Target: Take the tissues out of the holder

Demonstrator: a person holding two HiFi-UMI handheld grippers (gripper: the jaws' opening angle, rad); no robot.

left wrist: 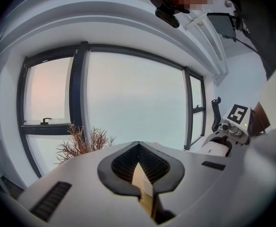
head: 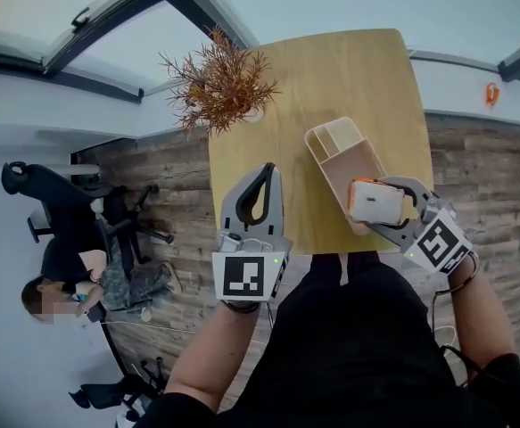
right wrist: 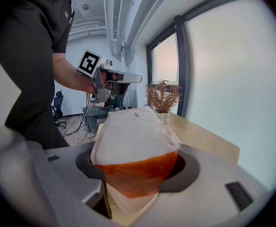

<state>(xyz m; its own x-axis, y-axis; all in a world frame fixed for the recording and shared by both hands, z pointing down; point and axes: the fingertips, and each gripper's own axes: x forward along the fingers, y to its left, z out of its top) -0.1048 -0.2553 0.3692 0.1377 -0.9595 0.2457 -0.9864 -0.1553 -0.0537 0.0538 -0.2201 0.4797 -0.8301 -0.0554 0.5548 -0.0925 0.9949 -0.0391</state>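
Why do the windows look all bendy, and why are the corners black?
Left gripper view: the wide-angle lens bows the window frame and darkens the corners. Right gripper view: same bending, and the close tissue pack looks huge and a bit soft. Head view: the table edges curve too.

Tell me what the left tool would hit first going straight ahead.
Likely nothing close: the left tool aims over the table toward the window, with the dried plant just left of its line, though depth is unclear.

left gripper (left wrist: 138, 145): jaws together, tips touching | dried plant (left wrist: 83, 143): left, before window (left wrist: 133, 98) | tissue pack (left wrist: 214, 149): right
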